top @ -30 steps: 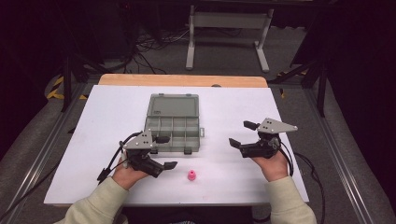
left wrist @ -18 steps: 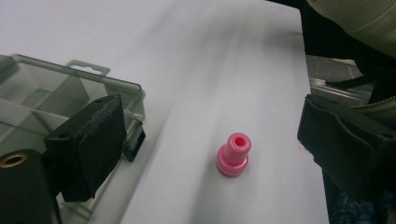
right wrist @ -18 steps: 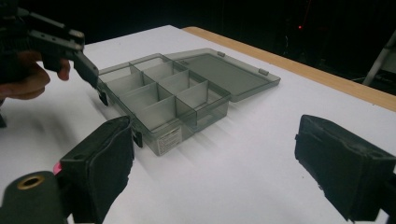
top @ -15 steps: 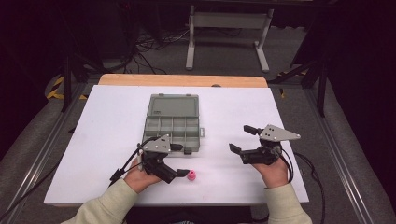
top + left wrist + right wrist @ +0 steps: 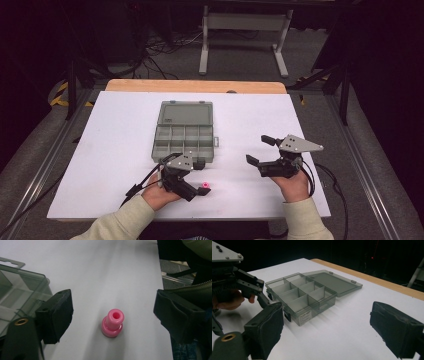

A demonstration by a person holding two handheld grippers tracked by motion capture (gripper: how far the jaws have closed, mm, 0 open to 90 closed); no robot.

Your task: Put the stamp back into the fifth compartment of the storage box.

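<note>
One pink peg (image 5: 112, 323) is stood upright on the white worktop (image 5: 115, 150), just beside the open organiser box (image 5: 184, 131) | left gripper (image 5: 112, 315) fingers are spread, straddling it for pickup | right gripper (image 5: 265, 150) is held aside, fingers apart, empty.

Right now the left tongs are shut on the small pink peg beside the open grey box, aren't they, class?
Not quite. The left tongs are open, their jaws standing apart on either side of the pink peg without touching it, as the left gripper view shows. The peg does sit beside the open grey box.
</note>
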